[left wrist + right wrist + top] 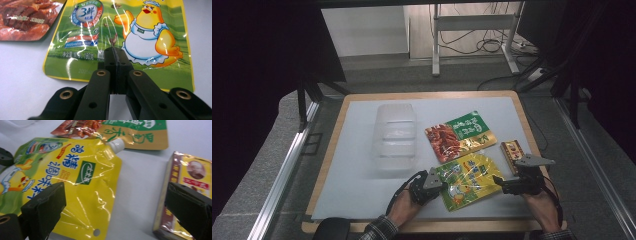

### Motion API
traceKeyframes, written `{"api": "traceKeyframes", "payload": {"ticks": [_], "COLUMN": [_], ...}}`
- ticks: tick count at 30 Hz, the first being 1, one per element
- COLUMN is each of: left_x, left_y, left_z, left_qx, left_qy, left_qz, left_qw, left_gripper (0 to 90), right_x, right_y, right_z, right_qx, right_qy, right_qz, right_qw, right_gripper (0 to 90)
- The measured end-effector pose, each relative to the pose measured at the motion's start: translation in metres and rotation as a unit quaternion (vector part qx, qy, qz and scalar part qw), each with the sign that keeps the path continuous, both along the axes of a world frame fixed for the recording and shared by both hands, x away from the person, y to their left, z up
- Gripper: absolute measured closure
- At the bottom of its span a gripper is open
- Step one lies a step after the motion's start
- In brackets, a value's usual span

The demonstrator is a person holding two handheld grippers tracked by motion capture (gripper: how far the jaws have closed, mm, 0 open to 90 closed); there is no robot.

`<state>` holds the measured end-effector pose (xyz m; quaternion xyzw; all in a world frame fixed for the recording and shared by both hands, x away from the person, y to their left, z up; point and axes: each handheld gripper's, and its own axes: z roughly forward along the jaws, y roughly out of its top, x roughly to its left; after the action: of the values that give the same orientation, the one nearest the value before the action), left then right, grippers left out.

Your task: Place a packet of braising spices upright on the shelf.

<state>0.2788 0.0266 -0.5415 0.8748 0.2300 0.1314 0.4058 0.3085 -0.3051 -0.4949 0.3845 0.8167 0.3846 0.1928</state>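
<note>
Leftmost on the table (347,165) stands a clear plastic container (395,136), apart from the packets. Nearer the person, the left gripper (435,183) lies at the lower left edge of the yellow spouted pouch (466,179); in the left gripper view its jaws are pressed tight together over the pouch's bottom border, and whether they pinch the film cannot be told. Behind the pouch lies a green and red food packet (460,135), its corner just beside the pouch's white cap (116,145). Further right, the right gripper (507,184) spreads wide, one jaw over the pouch's right edge, the other over a small red and yellow box (512,152) lying flat beside it.
</note>
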Motion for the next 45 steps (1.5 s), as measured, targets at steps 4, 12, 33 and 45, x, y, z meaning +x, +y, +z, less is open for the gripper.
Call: {"api": "traceKeyframes", "payload": {"ticks": [4,12,33,45], "left_x": [0.0,-0.001,0.0,0.001], "left_y": [0.002,0.003,0.006,0.007], "left_z": [0.0,0.0,-0.001,0.0], "left_qx": [-0.001,0.002,-0.004,-0.01], "left_qy": [0.01,0.009,0.024,0.03], "left_qz": [0.001,0.002,0.002,0.003], "left_qw": [0.9999,1.0,0.9997,0.9995], "left_gripper": [90.0,90.0,90.0,90.0], "right_x": [0.001,0.005,0.025,0.028], "right_y": [0.005,0.012,0.029,0.035], "right_z": [-0.003,-0.011,-0.029,-0.028], "right_qx": [0.005,0.017,0.095,0.117], "right_qy": [0.014,0.051,0.153,0.184], "right_qz": [0.014,0.033,0.066,0.096], "right_qw": [0.9998,0.998,0.9814,0.9712], "right_gripper": [3.6,3.7,5.3,6.0]}}
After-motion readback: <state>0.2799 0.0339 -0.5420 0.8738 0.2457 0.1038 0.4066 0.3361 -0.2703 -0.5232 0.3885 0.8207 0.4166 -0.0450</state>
